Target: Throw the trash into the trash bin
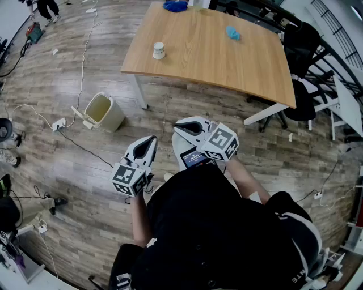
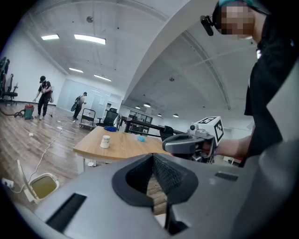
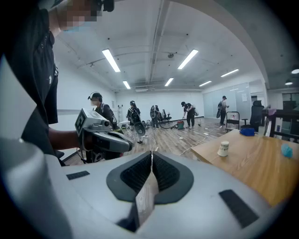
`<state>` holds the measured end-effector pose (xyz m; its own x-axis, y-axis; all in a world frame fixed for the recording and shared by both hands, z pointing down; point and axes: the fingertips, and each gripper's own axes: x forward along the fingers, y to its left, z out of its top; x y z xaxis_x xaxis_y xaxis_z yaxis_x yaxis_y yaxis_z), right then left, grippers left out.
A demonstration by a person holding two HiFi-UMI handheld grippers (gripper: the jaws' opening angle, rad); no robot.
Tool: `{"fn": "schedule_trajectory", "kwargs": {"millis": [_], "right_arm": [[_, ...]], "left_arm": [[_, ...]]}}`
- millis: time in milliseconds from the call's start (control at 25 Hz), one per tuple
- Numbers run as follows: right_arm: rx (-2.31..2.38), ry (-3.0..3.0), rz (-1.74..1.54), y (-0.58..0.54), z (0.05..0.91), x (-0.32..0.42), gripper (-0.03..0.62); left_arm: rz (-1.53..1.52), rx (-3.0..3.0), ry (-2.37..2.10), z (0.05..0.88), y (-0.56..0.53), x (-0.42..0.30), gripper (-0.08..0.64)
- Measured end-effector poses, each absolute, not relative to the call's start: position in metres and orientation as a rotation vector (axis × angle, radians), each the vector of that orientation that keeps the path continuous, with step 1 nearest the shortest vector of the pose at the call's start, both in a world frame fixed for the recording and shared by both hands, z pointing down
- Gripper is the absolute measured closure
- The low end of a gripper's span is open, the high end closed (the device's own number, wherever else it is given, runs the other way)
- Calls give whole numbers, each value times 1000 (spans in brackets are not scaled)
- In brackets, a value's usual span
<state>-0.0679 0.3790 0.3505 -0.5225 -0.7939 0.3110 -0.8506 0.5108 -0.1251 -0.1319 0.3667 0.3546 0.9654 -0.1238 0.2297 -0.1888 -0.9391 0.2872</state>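
A cream trash bin [image 1: 104, 111] stands on the wood floor left of the table and shows low at the left in the left gripper view [image 2: 43, 185]. On the wooden table [image 1: 215, 62] are a white paper cup [image 1: 159, 50], a crumpled blue scrap [image 1: 232, 33] and a blue bundle [image 1: 176, 5] at the far edge. My left gripper [image 1: 153, 137] and right gripper [image 1: 177, 126] hover side by side over the floor, short of the table. Both are shut with nothing between the pads [image 2: 153, 156] [image 3: 152, 154]. The cup [image 3: 224, 148] lies ahead and to the right of the right gripper.
Cables and a power strip [image 1: 59, 124] run across the floor near the bin. Black office chairs [image 1: 300, 68] crowd the table's right side. Several people [image 3: 133, 114] work at the room's far end. White table legs [image 1: 139, 90] stand ahead of the grippers.
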Motion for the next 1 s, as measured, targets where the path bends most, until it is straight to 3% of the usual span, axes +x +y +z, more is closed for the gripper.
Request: {"fn": "schedule_trajectory", "kwargs": {"millis": [560,720,1000], "right_arm": [[1441,-2592,339,156,335,99,588],[1501,-2557,326,123,333,168,588],[1562,-2583,362,77,335,228,588]], "left_arm": [[315,2877,-90,324,164,47,552],[336,2900,-81,319,131,110,552],[421,2907,24,318,85,168,552]]}}
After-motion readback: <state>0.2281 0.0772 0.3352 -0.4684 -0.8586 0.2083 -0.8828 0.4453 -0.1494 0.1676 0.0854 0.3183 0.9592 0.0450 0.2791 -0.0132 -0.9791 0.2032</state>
